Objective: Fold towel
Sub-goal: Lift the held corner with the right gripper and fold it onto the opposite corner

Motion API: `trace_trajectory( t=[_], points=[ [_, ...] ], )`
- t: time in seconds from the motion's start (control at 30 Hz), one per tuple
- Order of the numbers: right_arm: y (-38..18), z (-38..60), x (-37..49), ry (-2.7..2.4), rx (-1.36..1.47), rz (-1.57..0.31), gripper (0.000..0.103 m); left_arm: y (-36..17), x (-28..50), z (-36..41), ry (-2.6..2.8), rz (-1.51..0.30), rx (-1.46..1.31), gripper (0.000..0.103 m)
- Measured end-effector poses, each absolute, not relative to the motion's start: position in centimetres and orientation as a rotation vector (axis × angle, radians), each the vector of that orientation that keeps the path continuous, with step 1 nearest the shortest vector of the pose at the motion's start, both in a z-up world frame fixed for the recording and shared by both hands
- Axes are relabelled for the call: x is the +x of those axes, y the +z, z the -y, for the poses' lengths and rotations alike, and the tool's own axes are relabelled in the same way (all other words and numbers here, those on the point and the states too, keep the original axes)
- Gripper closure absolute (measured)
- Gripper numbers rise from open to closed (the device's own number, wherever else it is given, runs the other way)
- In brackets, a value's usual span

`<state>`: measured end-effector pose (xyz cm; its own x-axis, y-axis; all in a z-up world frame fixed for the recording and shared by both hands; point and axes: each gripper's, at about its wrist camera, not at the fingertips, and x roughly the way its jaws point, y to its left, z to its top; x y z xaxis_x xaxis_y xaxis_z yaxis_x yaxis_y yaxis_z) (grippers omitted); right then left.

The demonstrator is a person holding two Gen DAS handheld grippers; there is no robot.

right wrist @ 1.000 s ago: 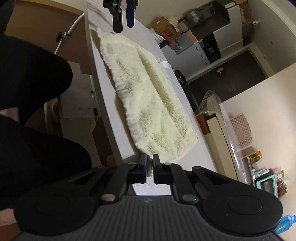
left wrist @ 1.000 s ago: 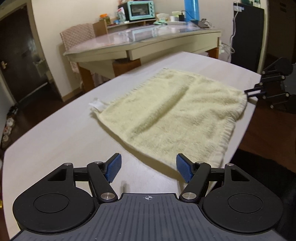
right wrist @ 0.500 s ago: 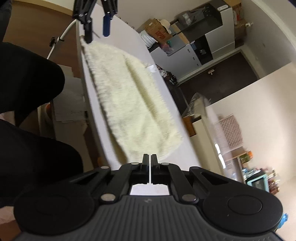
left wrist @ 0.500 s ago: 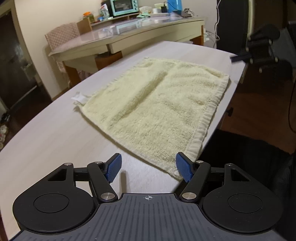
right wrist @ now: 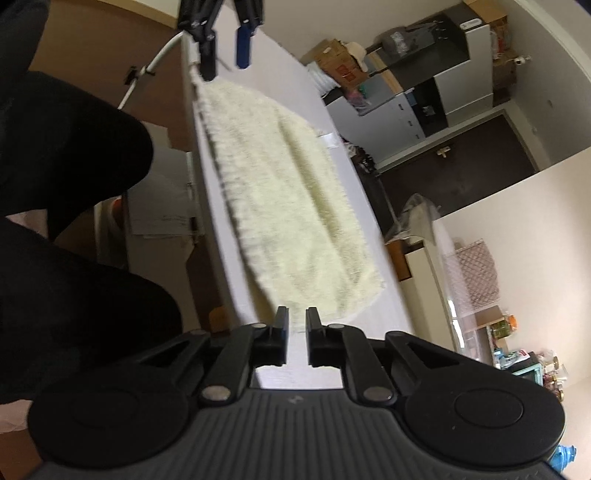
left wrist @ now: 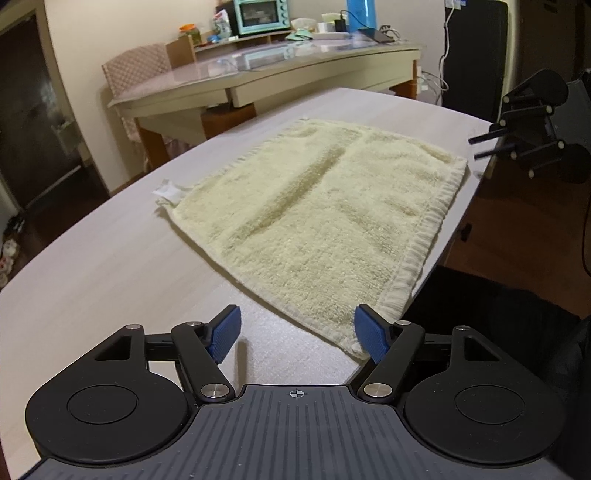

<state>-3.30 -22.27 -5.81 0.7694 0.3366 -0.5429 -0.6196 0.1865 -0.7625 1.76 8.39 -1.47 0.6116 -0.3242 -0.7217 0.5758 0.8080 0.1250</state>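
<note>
A pale yellow towel lies spread flat on the light grey table, one edge along the table's right side; it also shows in the right wrist view. My left gripper is open and empty, low over the table, its jaws straddling the towel's near corner. My right gripper has its jaws slightly parted with nothing between them, just short of the towel's other near corner. The right gripper shows off the table's right edge, and the left gripper shows at the towel's far corner.
A second table with a chair, a teal oven and clutter stands beyond. The person's dark-clothed legs are beside the table's edge. Cabinets and boxes line the wall.
My right gripper's jaws have parted from fully closed to a small gap, and it has drawn back from the towel's corner. My left gripper stays open at its corner.
</note>
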Motion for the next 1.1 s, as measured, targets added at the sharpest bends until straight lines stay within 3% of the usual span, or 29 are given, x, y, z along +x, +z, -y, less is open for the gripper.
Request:
trace_trajectory(
  t=[0.5, 0.57, 0.83, 1.1],
  points=[
    [-8.5, 21.7, -2.1, 0.634, -1.216, -0.168, 0.091, -1.7, 1.8, -8.9, -0.526, -0.757, 0.31, 0.028],
    [-8.1, 21.9, -1.8, 0.652, -1.194, -0.197, 0.099, -1.8, 1.8, -9.0, -0.525, -0.756, 0.307, 0.028],
    [-5.3, 22.2, -2.0, 0.65, -1.141, -0.186, 0.101, -1.1, 2.0, -9.3, -0.488, -0.711, 0.261, 0.028],
    [-1.8, 20.9, -0.7, 0.655, -1.269, -0.087, 0.101, -1.1, 2.5, -9.6, -0.465, -0.683, 0.259, 0.028]
  ],
)
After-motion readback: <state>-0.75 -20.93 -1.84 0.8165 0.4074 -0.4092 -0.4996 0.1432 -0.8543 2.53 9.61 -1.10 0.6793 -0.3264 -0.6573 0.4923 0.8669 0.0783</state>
